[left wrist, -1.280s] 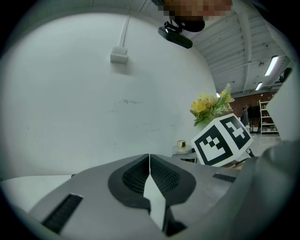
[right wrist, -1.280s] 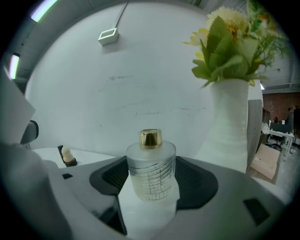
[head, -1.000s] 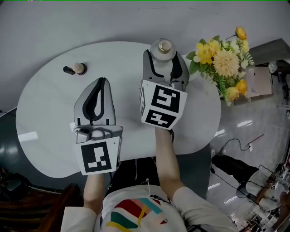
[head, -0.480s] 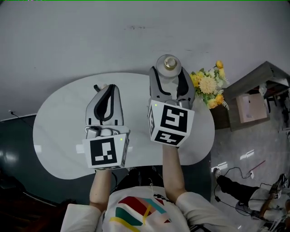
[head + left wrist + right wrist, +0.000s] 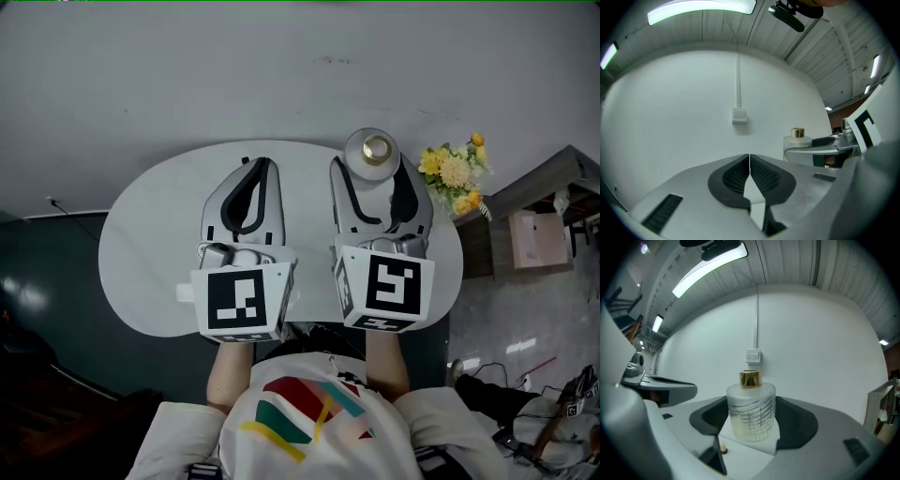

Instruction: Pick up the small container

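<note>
We look down from head height on a white oval table (image 5: 141,253), with a person holding a gripper in each hand above it. The right gripper (image 5: 375,176) has its jaws spread part-way and pressed against both sides of the small container (image 5: 751,411), a frosted round bottle with a gold cap, standing upright between the dark ribbed pads. From above, the bottle sits at the table's far edge; we cannot tell whether its base touches the surface. The left gripper (image 5: 749,171) is just beside the right one and level with it. Its two jaws meet tip to tip, with nothing between them. A small pale object (image 5: 723,449) lies on the table low at the left of the right gripper view. Yellow flowers (image 5: 453,173) stand just off the table's right end. A wall switch (image 5: 739,115) is on the white wall beyond.
</note>
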A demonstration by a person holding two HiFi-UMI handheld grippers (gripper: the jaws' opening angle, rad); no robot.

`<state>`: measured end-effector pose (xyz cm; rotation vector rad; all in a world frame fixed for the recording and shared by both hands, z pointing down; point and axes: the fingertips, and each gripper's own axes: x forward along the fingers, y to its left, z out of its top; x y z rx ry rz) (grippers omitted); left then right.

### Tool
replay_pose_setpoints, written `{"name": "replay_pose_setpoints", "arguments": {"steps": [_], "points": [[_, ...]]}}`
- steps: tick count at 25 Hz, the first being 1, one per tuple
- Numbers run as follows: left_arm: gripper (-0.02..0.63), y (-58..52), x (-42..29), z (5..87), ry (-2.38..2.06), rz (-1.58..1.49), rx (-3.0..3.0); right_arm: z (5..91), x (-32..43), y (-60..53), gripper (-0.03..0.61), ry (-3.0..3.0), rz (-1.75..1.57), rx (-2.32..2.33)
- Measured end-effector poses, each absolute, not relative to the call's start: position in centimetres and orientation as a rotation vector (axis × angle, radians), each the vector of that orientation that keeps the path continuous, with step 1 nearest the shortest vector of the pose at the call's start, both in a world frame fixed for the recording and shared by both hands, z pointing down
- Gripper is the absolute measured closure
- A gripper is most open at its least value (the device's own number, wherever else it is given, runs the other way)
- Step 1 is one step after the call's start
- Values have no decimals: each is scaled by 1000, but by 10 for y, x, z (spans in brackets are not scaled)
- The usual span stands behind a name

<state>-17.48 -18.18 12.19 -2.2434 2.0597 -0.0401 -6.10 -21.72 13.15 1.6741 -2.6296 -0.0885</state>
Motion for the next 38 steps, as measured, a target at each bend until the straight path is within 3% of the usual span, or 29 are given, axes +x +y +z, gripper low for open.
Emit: {"name": "replay_pose_setpoints", "arguments": {"steps": [13,38], "points": [[592,-124,-177,131,2076,15,-2248,147,-73,-143,257,-2691,-130,1564],[592,-117,-170,135,2042,3,-2248,148,-77,-128,258,-2690,-175,1533]]}}
